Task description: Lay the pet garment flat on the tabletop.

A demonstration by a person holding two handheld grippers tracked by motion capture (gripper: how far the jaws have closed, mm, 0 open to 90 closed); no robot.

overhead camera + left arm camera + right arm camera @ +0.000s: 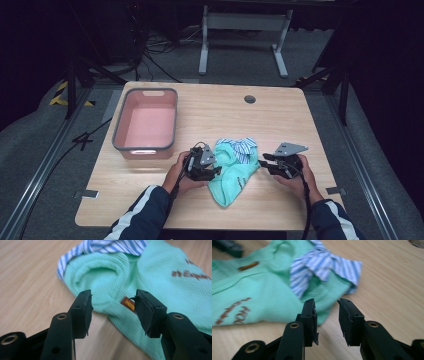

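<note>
A mint-green knitted garment (232,175) with a blue-and-white striped part (245,147) lies crumpled on the wooden table, between the two hands. My left gripper (216,171) is at its left edge. In the left gripper view the jaws (113,307) stand apart, with the green cloth (107,272) and a small orange tag (127,303) just beyond the tips and nothing pinched. My right gripper (262,161) is at the garment's right edge. Its jaws (327,317) are apart over bare wood, the left one next to the green hem (262,290) below the striped cloth (324,265).
A pink basin with a grey rim (117,130) stands empty at the table's left. A round cable hole (250,99) sits near the far edge. Brown lettering (234,310) marks the garment. The table's front edge runs close below the forearms.
</note>
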